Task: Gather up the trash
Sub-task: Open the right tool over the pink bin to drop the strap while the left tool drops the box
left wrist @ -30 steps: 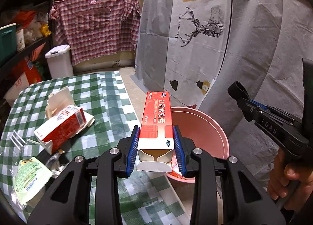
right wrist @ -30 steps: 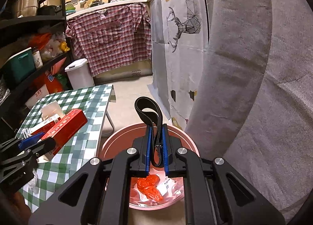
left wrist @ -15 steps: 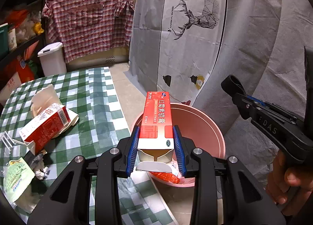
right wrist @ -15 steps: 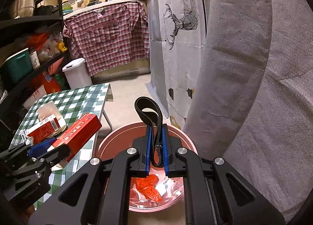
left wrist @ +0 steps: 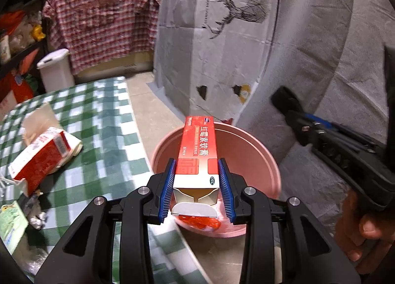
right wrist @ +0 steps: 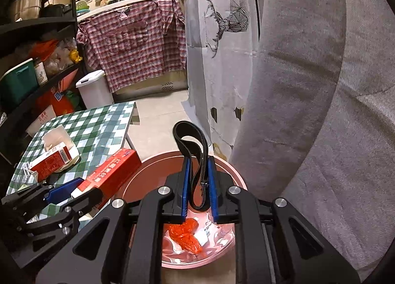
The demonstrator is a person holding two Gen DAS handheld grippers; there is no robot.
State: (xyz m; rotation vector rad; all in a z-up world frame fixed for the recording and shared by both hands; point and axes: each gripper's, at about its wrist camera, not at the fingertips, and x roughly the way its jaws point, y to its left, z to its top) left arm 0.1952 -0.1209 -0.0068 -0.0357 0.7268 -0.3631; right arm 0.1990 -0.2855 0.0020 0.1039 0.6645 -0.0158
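My left gripper [left wrist: 197, 168] holds a long red carton box [left wrist: 200, 150] by its open white end, out over the pink bin [left wrist: 259, 150]. Its jaws are easing open, the blue pads still against the box sides. The right wrist view shows that box [right wrist: 113, 173] and left gripper [right wrist: 66, 192] at the bin's left rim [right wrist: 148, 168]. My right gripper [right wrist: 199, 163] is above the bin with a black belt loop [right wrist: 180, 133] standing up between its pads. Its jaws are opening and the loop has spread with them, still touching both pads. An orange wrapper [right wrist: 185, 234] lies in the bin.
A green checked table [left wrist: 98, 116] on the left bears a red-and-white milk carton [left wrist: 42, 158], a green pouch [left wrist: 9, 224] and small scraps. A white lidded bin [left wrist: 55, 69] stands behind it. Grey cloth hangs close on the right. A hand [left wrist: 365, 224] grips the right tool.
The left gripper has carried the red box from the table's edge out over the pink bin. The right gripper's jaws have parted somewhat and the belt loop between them has widened.
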